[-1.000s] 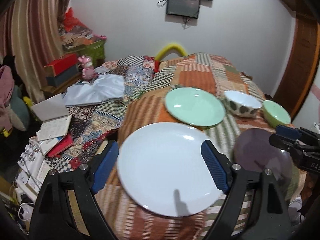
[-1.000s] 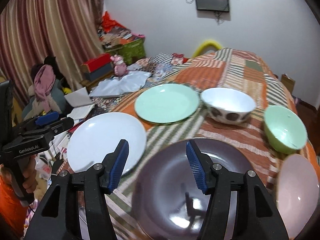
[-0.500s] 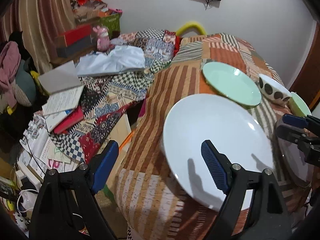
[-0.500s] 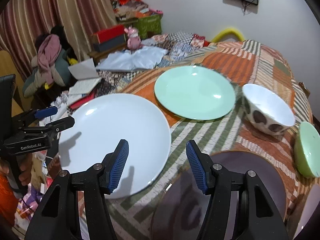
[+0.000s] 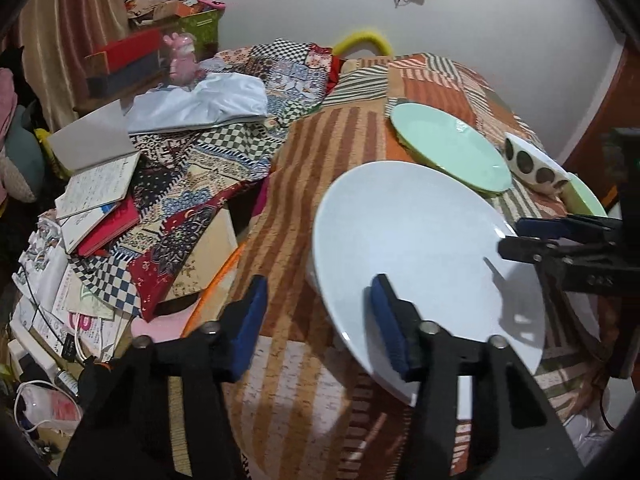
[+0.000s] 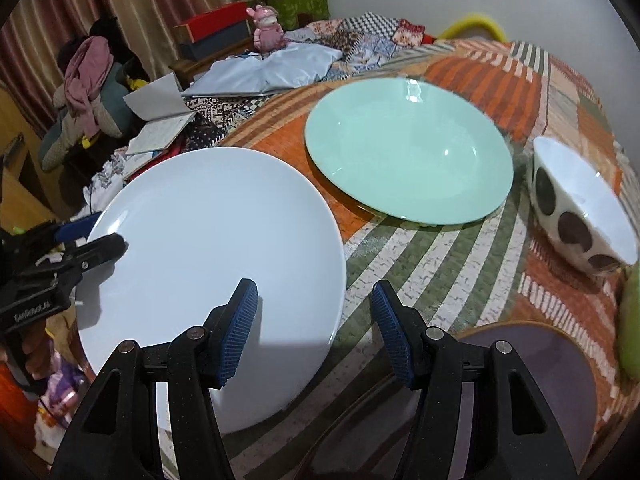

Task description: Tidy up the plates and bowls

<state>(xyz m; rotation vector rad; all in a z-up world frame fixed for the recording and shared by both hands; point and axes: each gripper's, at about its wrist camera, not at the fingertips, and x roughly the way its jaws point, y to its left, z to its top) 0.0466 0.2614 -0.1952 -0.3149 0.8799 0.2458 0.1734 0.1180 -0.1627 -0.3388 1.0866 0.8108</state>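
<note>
A large white plate [image 5: 424,256] [image 6: 216,248] lies at the near left corner of the patchwork-covered table [image 5: 332,168]. My left gripper [image 5: 316,320] is open at the plate's left rim, its right finger over the plate. My right gripper [image 6: 314,324] is open at the plate's right rim, one finger over it. Behind lie a mint green plate [image 6: 408,152] [image 5: 448,148], a white bowl with dark dots [image 6: 580,208] [image 5: 534,164], a green bowl [image 6: 630,320] [image 5: 582,196] and a dark purple plate [image 6: 536,376].
The table's left edge drops to a cluttered floor with books [image 5: 96,200], patterned cloths [image 5: 192,200] and cables. A pink figurine [image 6: 266,28] and boxes [image 6: 216,34] stand at the back left. The white plate overhangs the table's edge.
Both grippers have swung left and closed in on the white plate. The right gripper has left the purple plate and now straddles the white plate's right rim.
</note>
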